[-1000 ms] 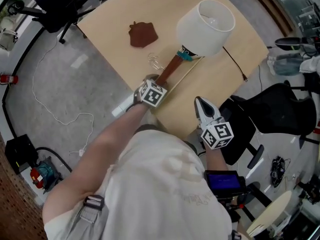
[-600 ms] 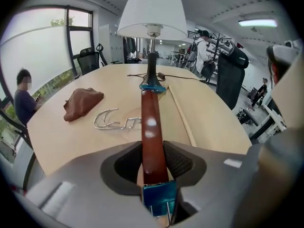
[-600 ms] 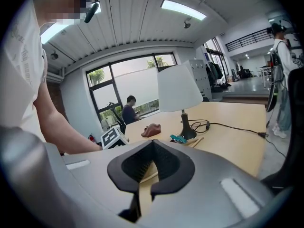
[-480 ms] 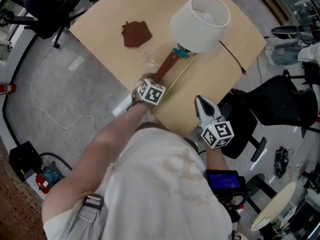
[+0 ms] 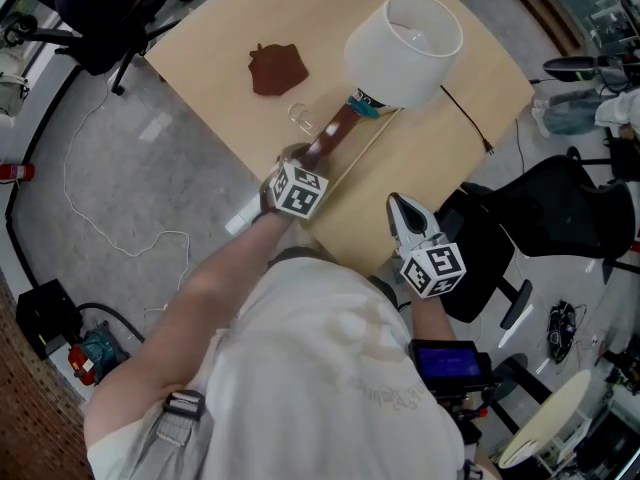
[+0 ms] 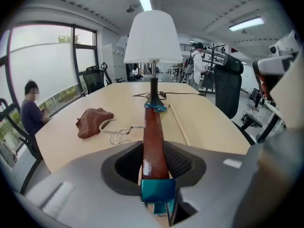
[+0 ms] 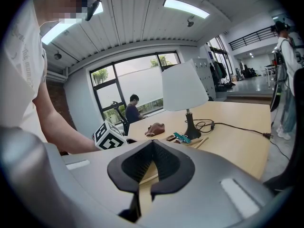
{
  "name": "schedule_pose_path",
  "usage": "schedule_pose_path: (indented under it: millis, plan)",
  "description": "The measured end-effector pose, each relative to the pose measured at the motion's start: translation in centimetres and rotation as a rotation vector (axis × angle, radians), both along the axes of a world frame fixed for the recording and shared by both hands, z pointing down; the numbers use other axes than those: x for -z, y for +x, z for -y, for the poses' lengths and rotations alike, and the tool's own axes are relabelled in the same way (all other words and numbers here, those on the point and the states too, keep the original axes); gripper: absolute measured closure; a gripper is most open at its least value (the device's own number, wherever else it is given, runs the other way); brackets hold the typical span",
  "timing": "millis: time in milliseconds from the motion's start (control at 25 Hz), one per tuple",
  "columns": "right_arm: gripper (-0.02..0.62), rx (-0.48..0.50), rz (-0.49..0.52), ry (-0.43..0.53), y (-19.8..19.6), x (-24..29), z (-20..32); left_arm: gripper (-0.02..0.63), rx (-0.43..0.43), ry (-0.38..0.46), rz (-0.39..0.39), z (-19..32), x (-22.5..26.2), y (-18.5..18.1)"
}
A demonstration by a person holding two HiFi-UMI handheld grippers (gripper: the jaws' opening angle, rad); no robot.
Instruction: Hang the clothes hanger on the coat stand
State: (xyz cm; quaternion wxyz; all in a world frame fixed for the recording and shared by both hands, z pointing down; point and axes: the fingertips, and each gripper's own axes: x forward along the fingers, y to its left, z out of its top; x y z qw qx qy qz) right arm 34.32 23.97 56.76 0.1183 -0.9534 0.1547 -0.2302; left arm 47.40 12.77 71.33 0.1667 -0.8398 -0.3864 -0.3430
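Note:
A brown wooden clothes hanger (image 5: 335,133) with teal clips and a metal hook (image 5: 300,118) lies slanted over the pale table (image 5: 450,138), its far end by the lamp's base. My left gripper (image 5: 305,160) has just been closing and is shut on the hanger's near end. In the left gripper view the hanger (image 6: 153,137) runs straight out between the pads, and its hook (image 6: 116,127) rests on the table to the left. My right gripper (image 5: 405,213) hovers at the table's near edge, shut and holding nothing. The right gripper (image 7: 153,144) points across the table towards the hanger's teal clip (image 7: 181,137).
A white-shaded lamp (image 5: 405,38) stands just beyond the hanger, its black cable (image 5: 468,118) trailing right. A brown cloth (image 5: 277,68) lies to the left. A thin wooden rod (image 5: 365,150) lies beside the hanger. Black office chairs (image 5: 530,218) stand to the right, and a seated person (image 6: 29,113) is far left.
My left gripper has closed on the hanger's near end and lifted it slightly off the table. The right gripper has stayed where it was.

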Motion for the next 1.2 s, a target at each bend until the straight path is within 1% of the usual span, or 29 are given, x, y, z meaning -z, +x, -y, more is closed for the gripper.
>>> schedule_pose_path:
  millis: [160,280,440,720,1000,1120,1200]
  plan:
    - [0.581,-0.002,-0.002,-0.001,-0.4,0.1,-0.1,0.471,-0.024,0.000,-0.068,0.2,1.3,-0.2]
    - [0.581,0.003,-0.007,0.000,-0.6,0.1,-0.1,0.471,-0.038,0.003,-0.100,0.5,1.9,-0.7]
    - [0.581,0.037,-0.013,0.007,-0.5,0.0,0.4,0.471,-0.029,0.012,-0.133,1.7,2.8,-1.1]
    - [0.581,0.152,-0.048,0.028,0.1,0.6,1.9,0.471,-0.009,0.059,-0.228,3.7,5.4,-3.4]
    - [0.581,0.286,-0.099,0.075,-0.5,1.8,2.7,0.471,0.056,0.113,-0.326,5.0,9.4,-6.4]
    - [0.581,0.339,-0.118,0.100,-1.5,2.5,2.6,0.471,0.087,0.141,-0.362,5.3,11.1,-8.6]
    - [0.581,0.373,-0.138,0.113,-1.9,3.1,2.5,0.471,0.105,0.170,-0.400,5.5,12.4,-9.8]
